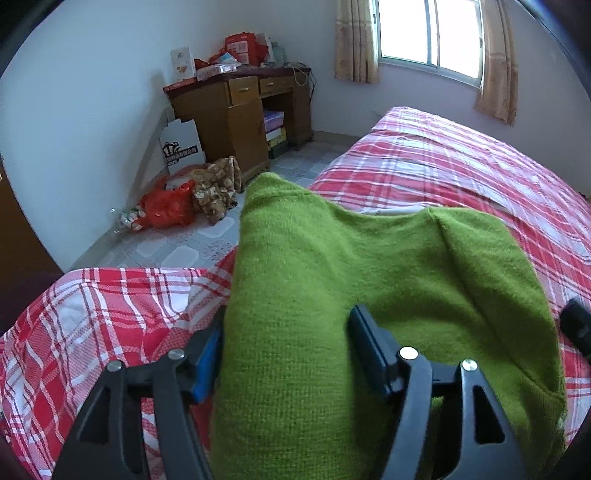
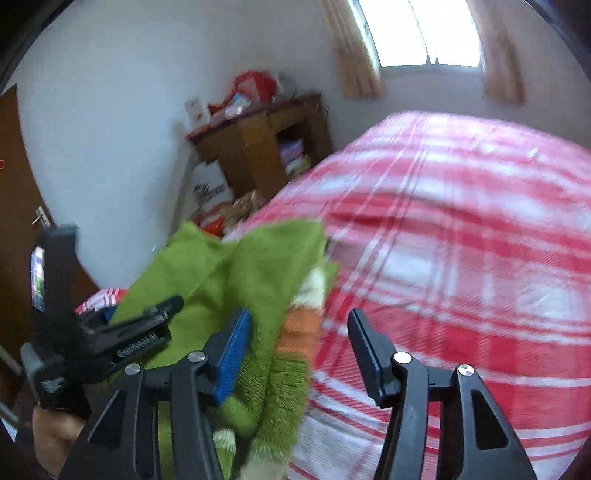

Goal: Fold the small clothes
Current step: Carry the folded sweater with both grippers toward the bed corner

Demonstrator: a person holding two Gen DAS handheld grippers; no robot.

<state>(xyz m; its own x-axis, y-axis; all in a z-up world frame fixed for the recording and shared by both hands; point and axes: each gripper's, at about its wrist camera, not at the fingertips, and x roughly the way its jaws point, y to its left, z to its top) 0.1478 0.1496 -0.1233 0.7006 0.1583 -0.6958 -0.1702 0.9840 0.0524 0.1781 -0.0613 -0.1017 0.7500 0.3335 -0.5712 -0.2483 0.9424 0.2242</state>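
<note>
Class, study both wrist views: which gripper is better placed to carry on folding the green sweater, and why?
Left. The left gripper has the green sweater bunched between its fingers, while the right gripper is open over the plaid bedspread, sweater only beside its left finger.

Left gripper (image 1: 291, 350) is sitting with its jaws apart, a thick roll of green knit sweater (image 1: 332, 280) lying between them; the left blue-padded finger (image 1: 207, 362) is touching the fabric, the right finger (image 1: 373, 350) is resting on top of it. Sweater is draping over the red-and-white plaid bedspread (image 1: 461, 170). Wooden desk (image 1: 240, 114) is standing against the far wall, red plastic bag (image 1: 166, 206) lying on the tiled floor (image 1: 184, 251). Curtained window (image 1: 432, 33) is glowing top right.
</note>
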